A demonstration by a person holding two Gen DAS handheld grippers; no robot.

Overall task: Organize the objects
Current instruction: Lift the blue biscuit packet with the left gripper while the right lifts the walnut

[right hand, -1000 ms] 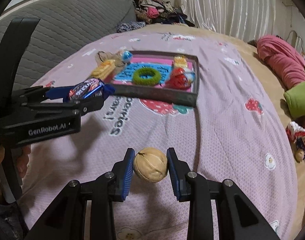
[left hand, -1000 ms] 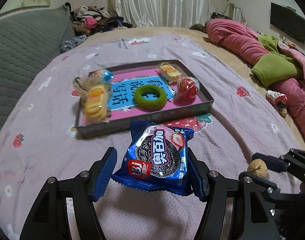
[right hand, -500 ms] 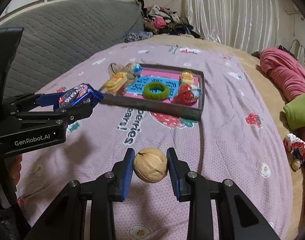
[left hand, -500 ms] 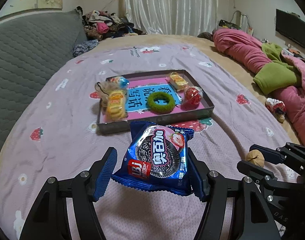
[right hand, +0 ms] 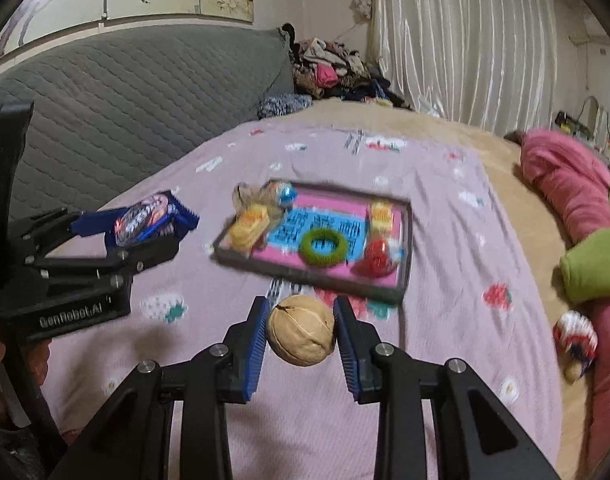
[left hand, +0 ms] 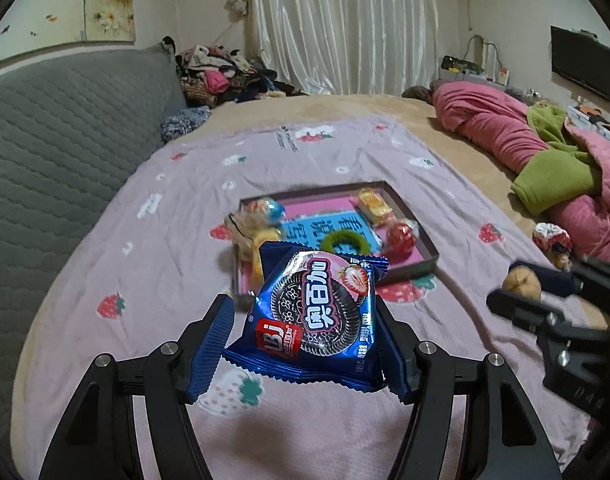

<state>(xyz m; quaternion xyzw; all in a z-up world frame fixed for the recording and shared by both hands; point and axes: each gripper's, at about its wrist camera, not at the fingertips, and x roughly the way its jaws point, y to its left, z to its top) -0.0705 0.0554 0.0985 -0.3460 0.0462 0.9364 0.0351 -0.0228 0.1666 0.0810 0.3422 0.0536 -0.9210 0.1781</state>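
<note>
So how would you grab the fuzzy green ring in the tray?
The green ring lies flat in the tray, hole up. Come from straight above and pinch one side of its band, one finger in the hole, one outside. Its near side looks easiest: the red candy sits close on the right.

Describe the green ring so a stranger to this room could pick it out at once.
On the bed's lilac strawberry-print sheet lies a shallow dark-rimmed tray with a pink and blue printed floor. The green ring lies flat near the tray's middle, on the blue panel. It is the only fuzzy, unwrapped thing with a hole there; its neighbours are shiny wrapped sweets and snacks.
</note>
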